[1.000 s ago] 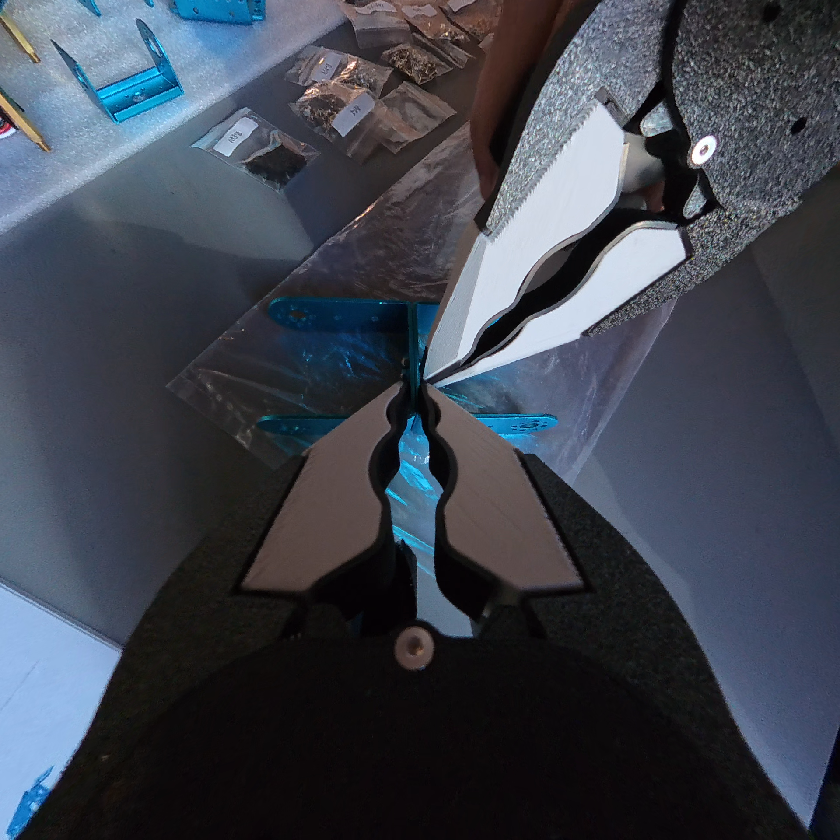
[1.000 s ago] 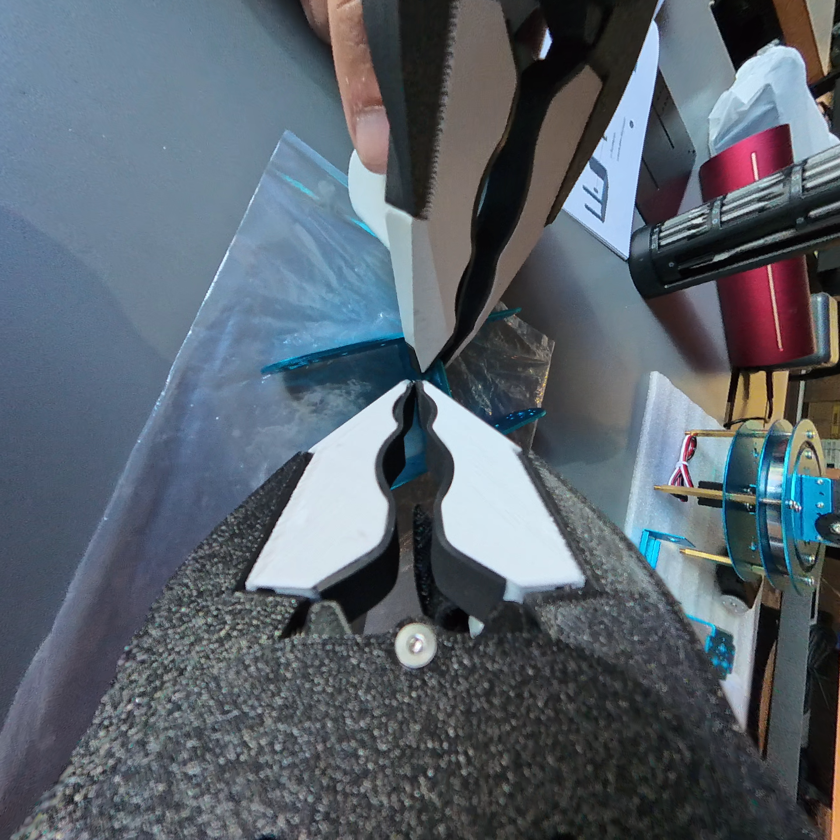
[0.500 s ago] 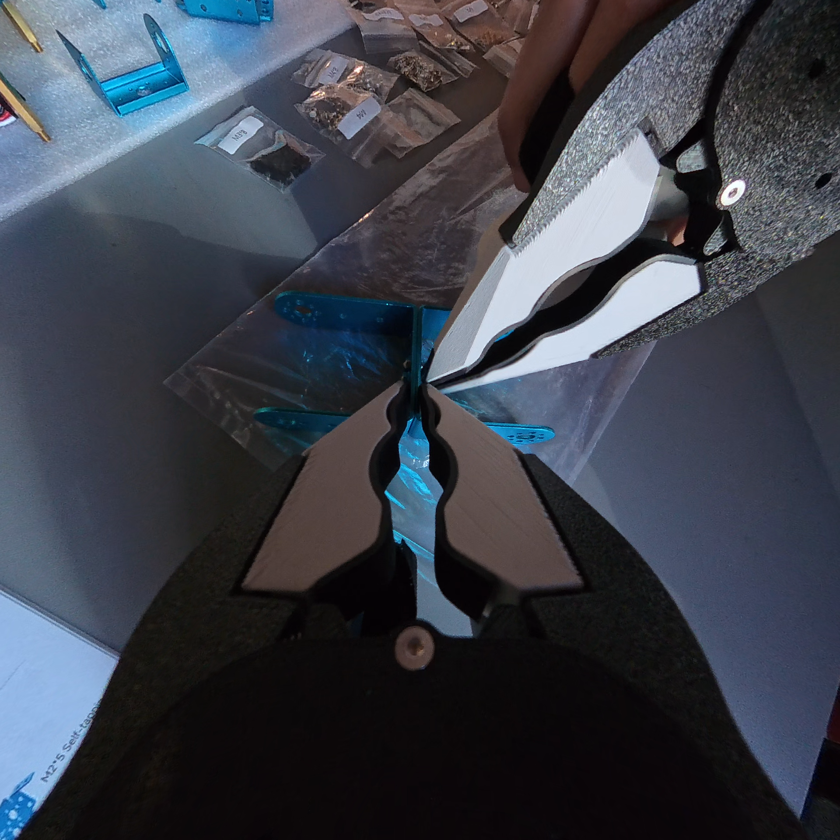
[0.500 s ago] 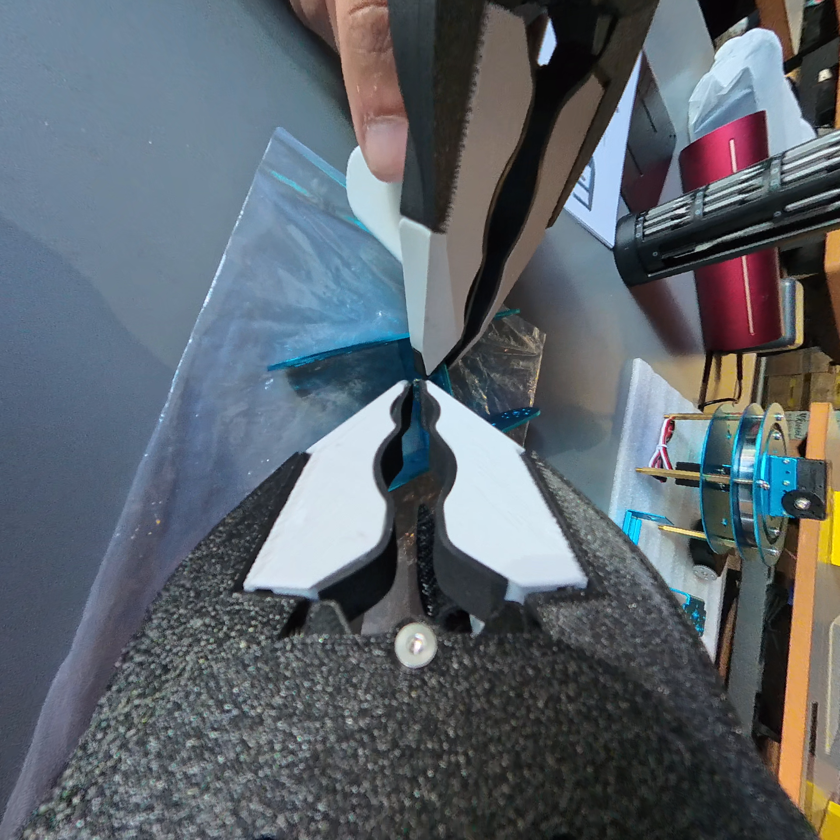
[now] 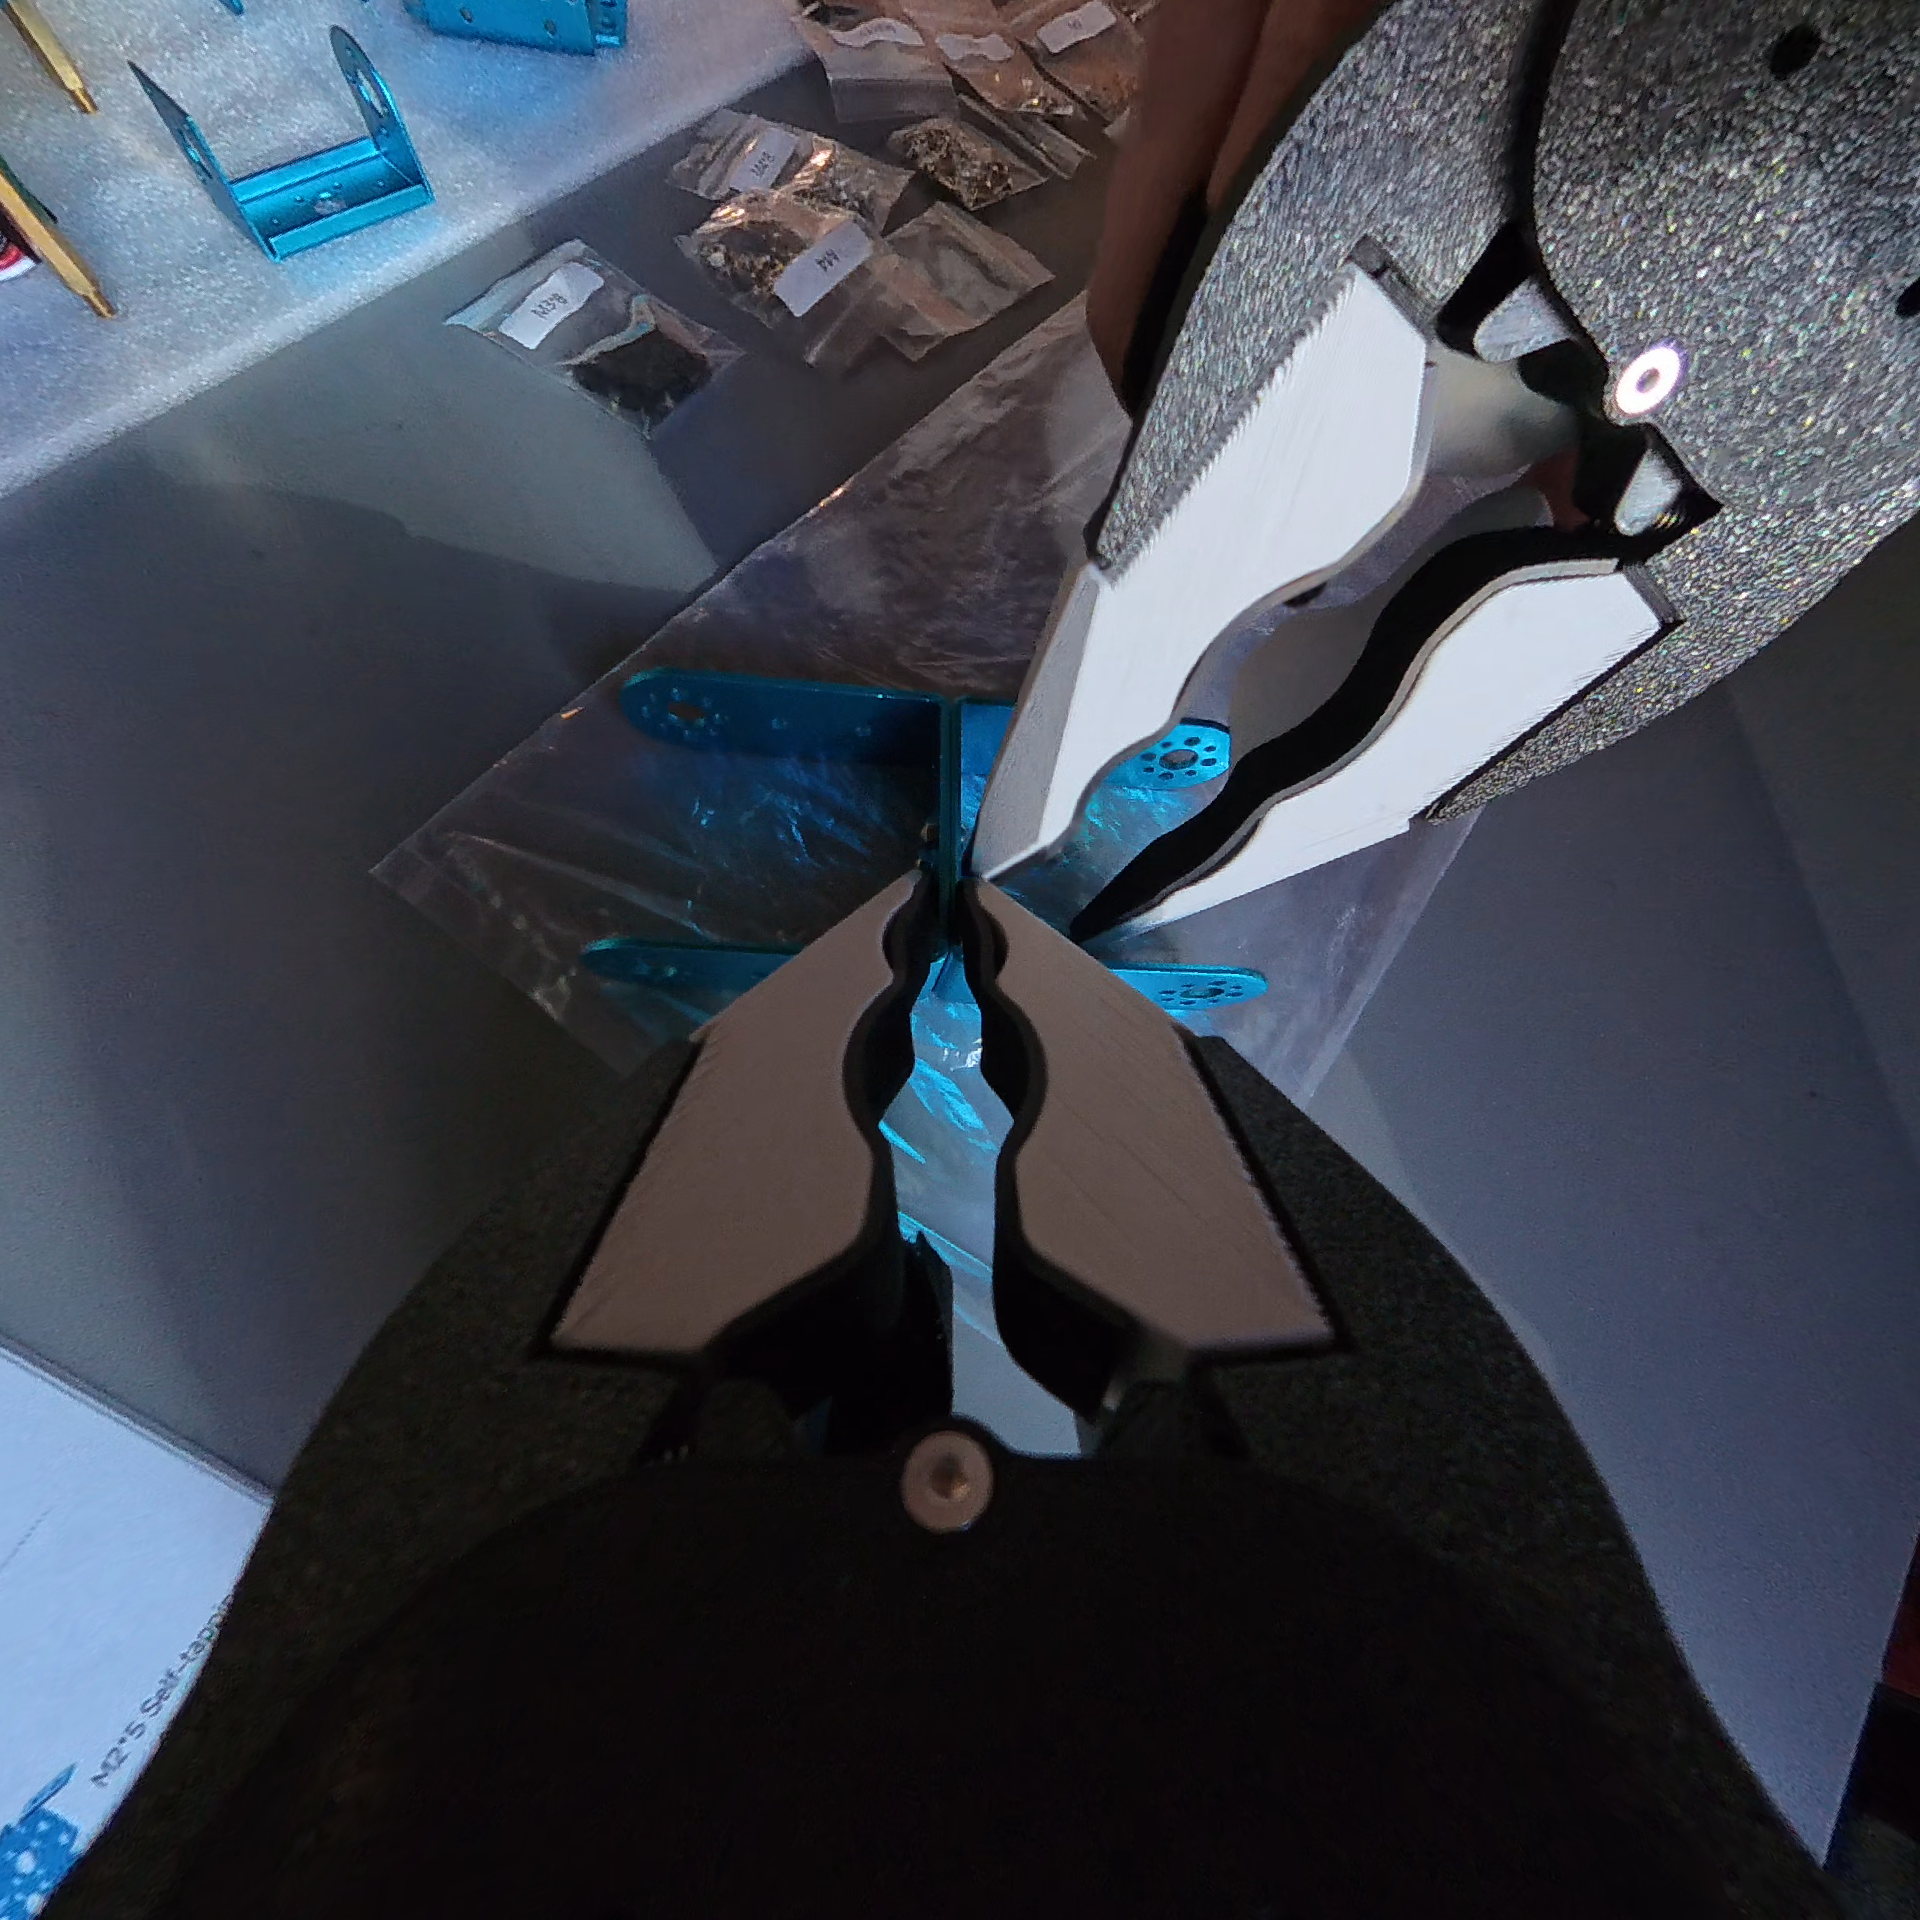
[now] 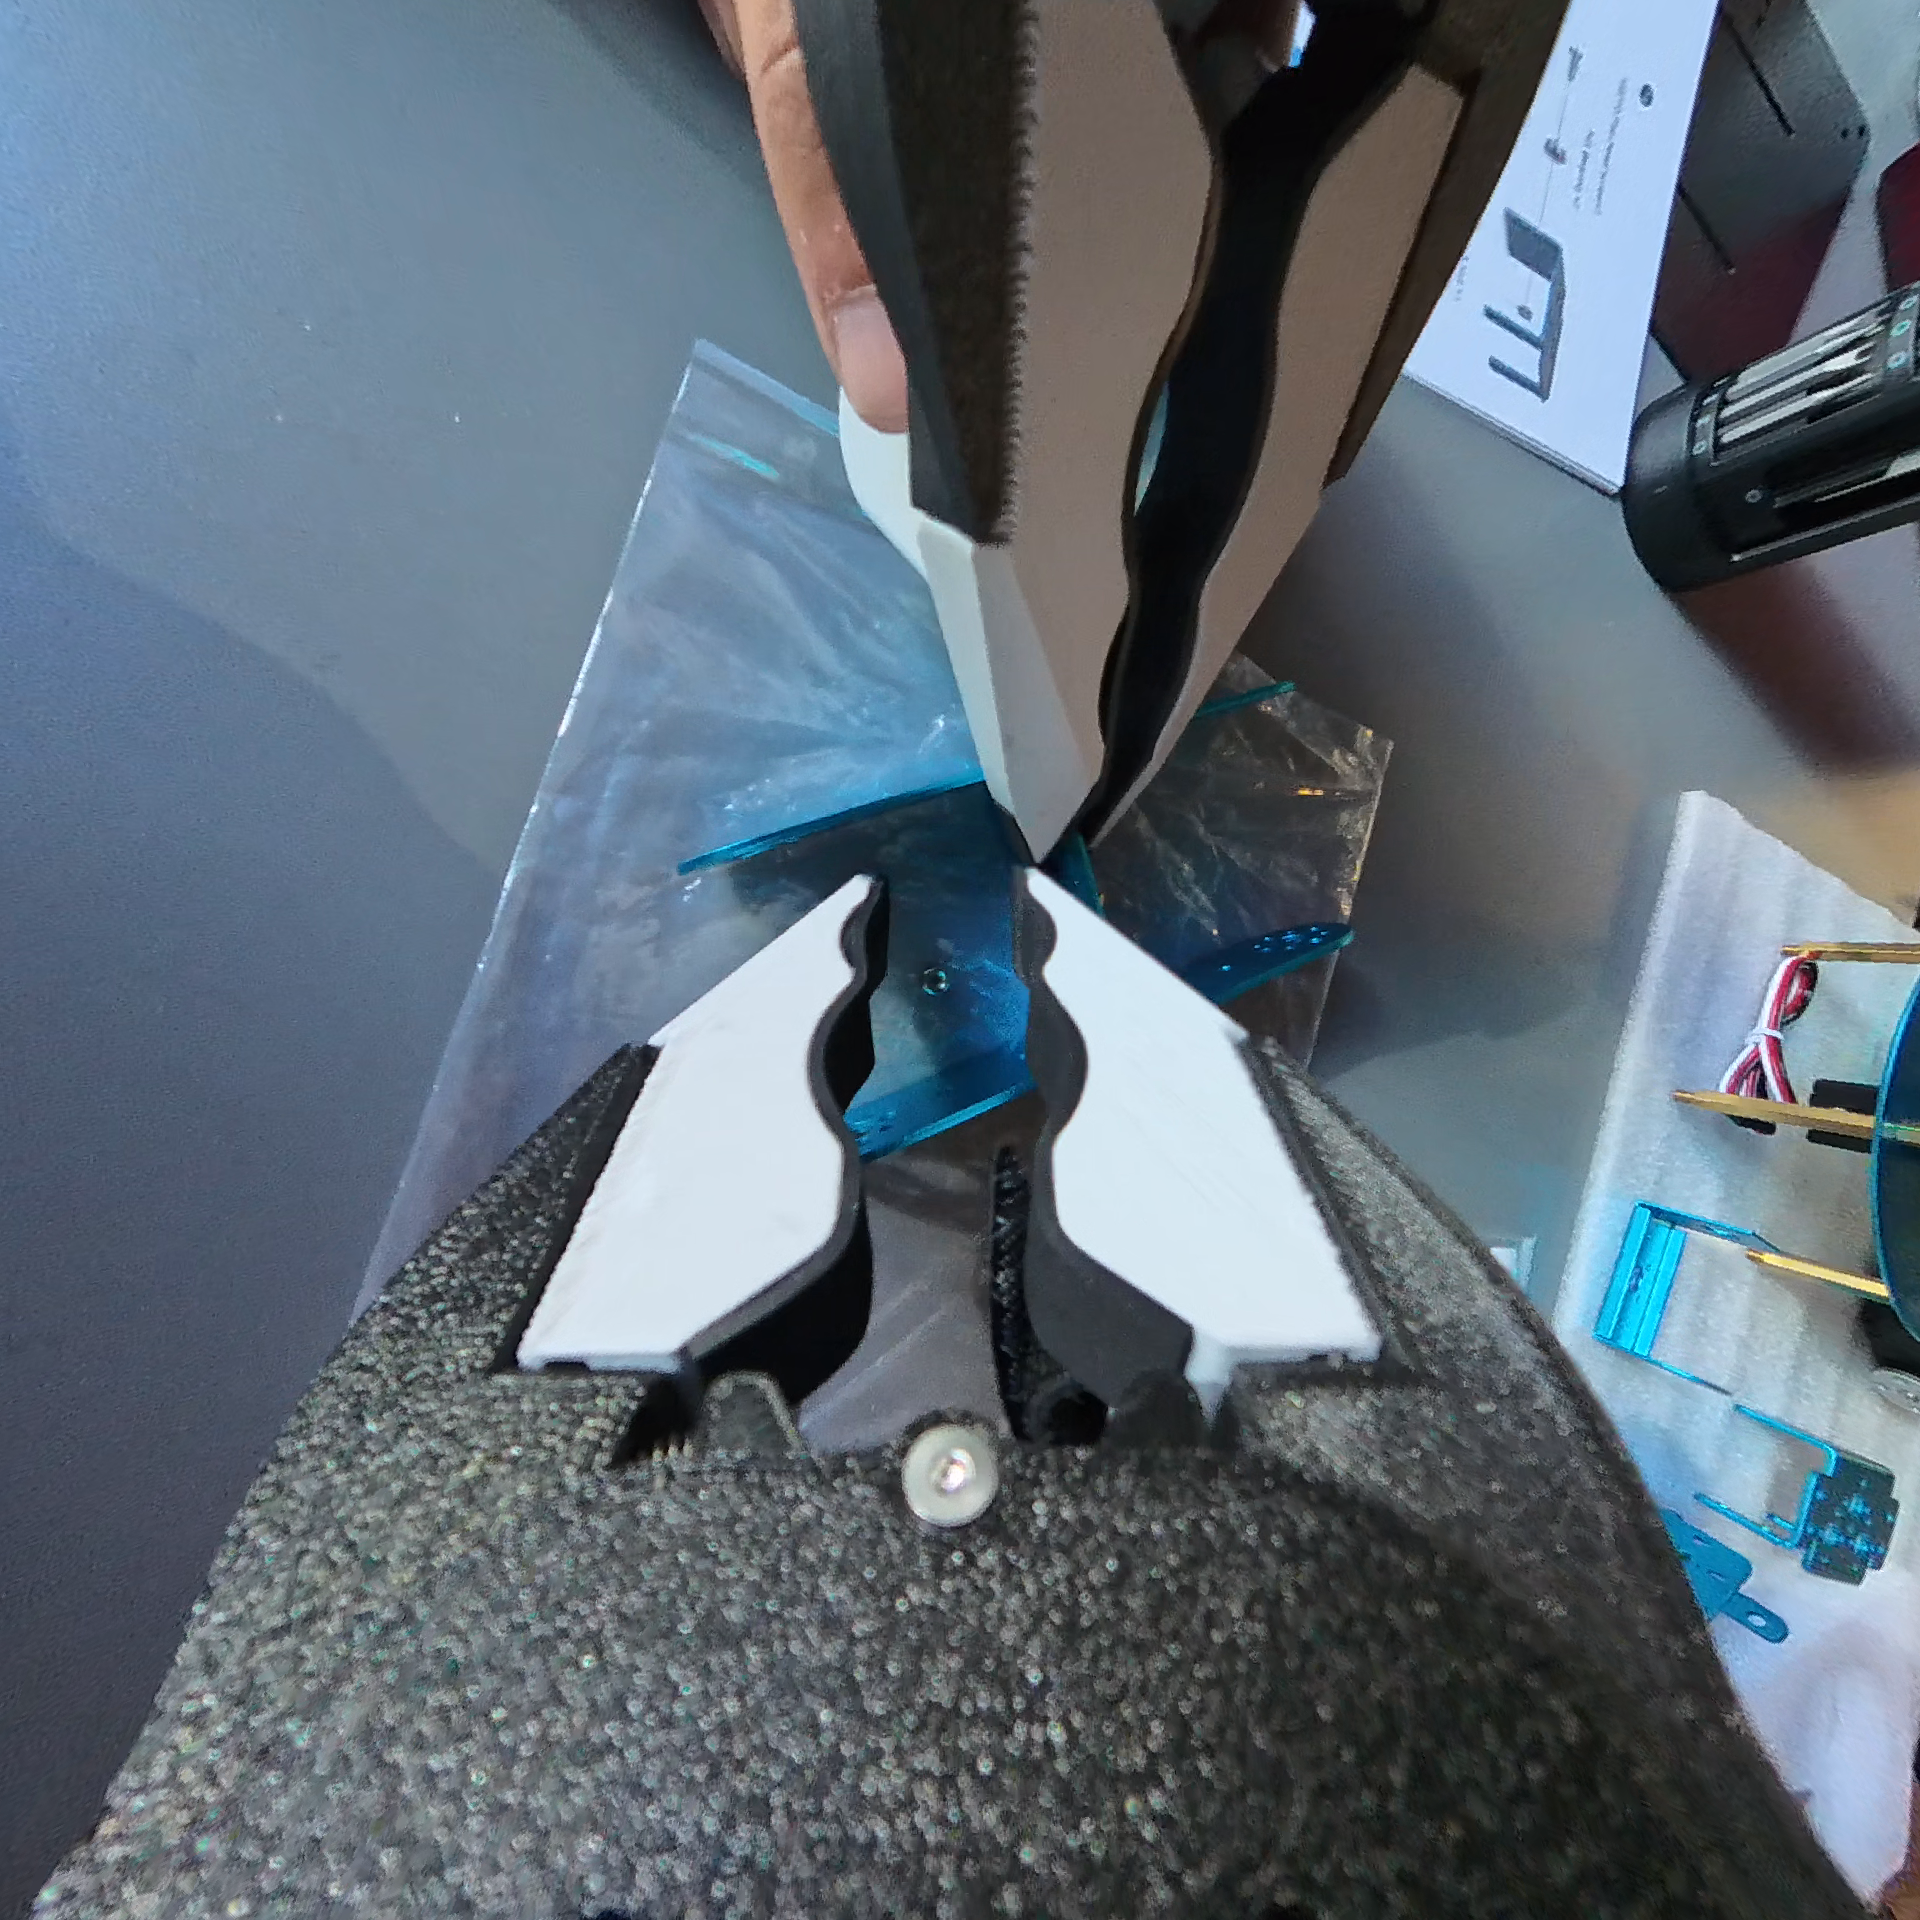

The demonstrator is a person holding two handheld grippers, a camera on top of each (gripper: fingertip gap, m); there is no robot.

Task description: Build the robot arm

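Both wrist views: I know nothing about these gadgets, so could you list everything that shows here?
blue bracket: one, blue metal, at the clear bag, mid-table
clear plastic bag: one, flat on the table
small hardware bags: several, clear with white labels, far side of the table
U-shaped bracket: one, blue, on the foam sheet
foam sheet: one, white, far left
gold rods: at least two, on the foam
blue disc assembly: one, right edge
white box: one, far right
black cylinder tool: one, beside the box
table: one, grey
person's finger: one visible, behind the left gripper
left gripper: pinching the bracket's upright plate
right gripper: open, straddling that plate
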